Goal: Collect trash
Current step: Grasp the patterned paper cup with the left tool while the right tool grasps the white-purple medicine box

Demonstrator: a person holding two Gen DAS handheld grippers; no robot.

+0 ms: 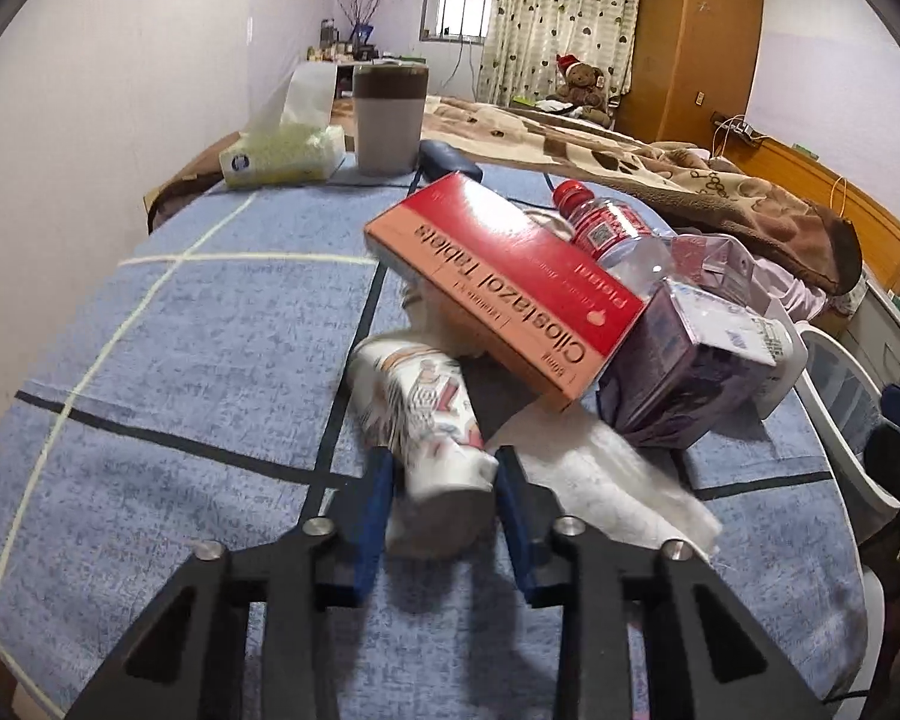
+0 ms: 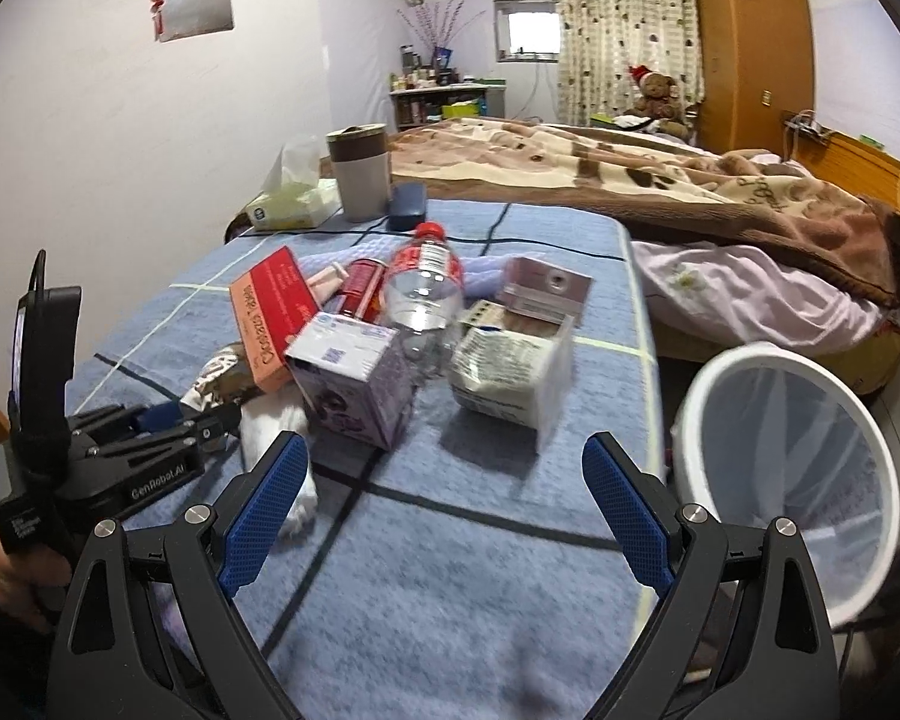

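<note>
A printed paper cup (image 1: 426, 414) lies on its side on the blue checked cloth (image 1: 168, 360). My left gripper (image 1: 444, 462) is shut on the cup's near end, its blue pads pressing both sides. Just behind the cup are a red tablet box (image 1: 498, 282), a purple box (image 1: 678, 372), a clear bottle with a red label (image 1: 612, 228) and white tissue paper (image 1: 600, 480). In the right wrist view the left gripper (image 2: 210, 414) sits at the left of the pile. My right gripper (image 2: 444, 468) hangs open over bare cloth, short of the purple box (image 2: 354, 384) and a white carton (image 2: 510, 372).
A white bin with a liner (image 2: 792, 468) stands off the table's right edge. At the far end are a tissue box (image 1: 282, 156), a grey tumbler (image 1: 390, 120) and a dark case (image 1: 444, 156). A bed with a brown blanket (image 2: 690, 180) lies beyond.
</note>
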